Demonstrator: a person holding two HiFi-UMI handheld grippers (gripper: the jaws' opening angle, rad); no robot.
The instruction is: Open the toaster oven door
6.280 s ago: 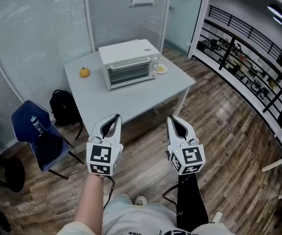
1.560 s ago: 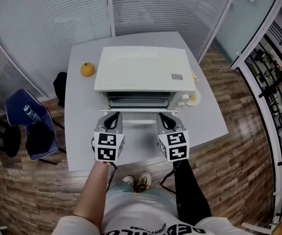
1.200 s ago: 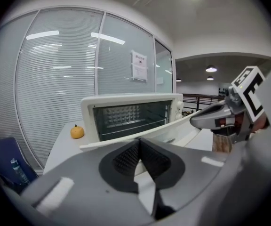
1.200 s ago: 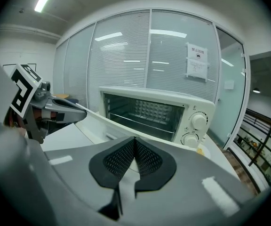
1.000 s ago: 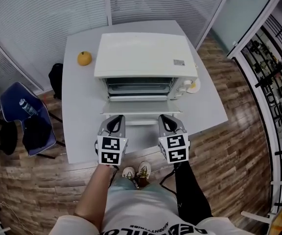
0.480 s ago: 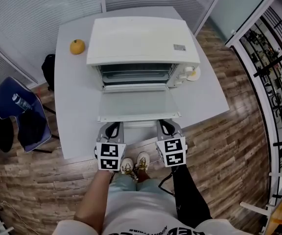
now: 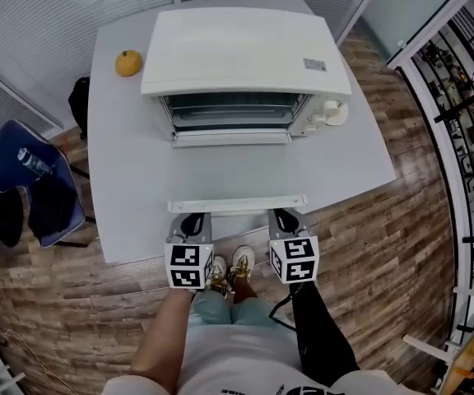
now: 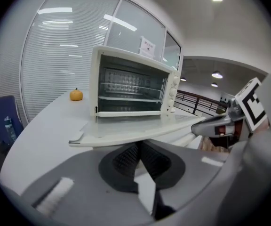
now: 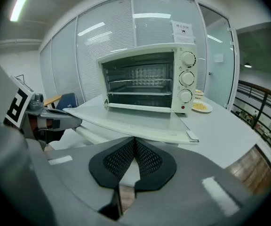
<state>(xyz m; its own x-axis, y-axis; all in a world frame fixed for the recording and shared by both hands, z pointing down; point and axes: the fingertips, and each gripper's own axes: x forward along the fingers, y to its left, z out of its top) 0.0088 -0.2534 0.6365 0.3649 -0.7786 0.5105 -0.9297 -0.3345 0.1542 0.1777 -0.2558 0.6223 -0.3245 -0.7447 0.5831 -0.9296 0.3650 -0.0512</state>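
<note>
Toaster oven door [image 7: 237, 171] lies swung down about level, in front of the toaster oven [image 7: 241, 44], which sits at the 12 o'clock end of the table [image 7: 122, 188]. The cavity with its racks is fully exposed, so we judge the opening as essentially done. The door handle [image 7: 237, 206] runs along the door's near edge, at 6 o'clock from the cavity. The left gripper [image 7: 192, 220] and right gripper [image 7: 284, 219] sit side by side just at 6 o'clock of that handle, so the door is at 12 o'clock from both. In each gripper view the jaws are pressed together with nothing between the pads, and the tips tuck under the door's front edge. We cannot tell whether they actually touch it. To finish well, we would put no more downward load on the door. We would let the hinge carry it, then draw both grippers off evenly toward 6 o'clock so the door neither twists nor springs back. An orange [image 7: 127, 62] sits at 9 o'clock of the oven and a plate [image 7: 338, 113] at 3 o'clock, both well apart from the grippers.
</note>
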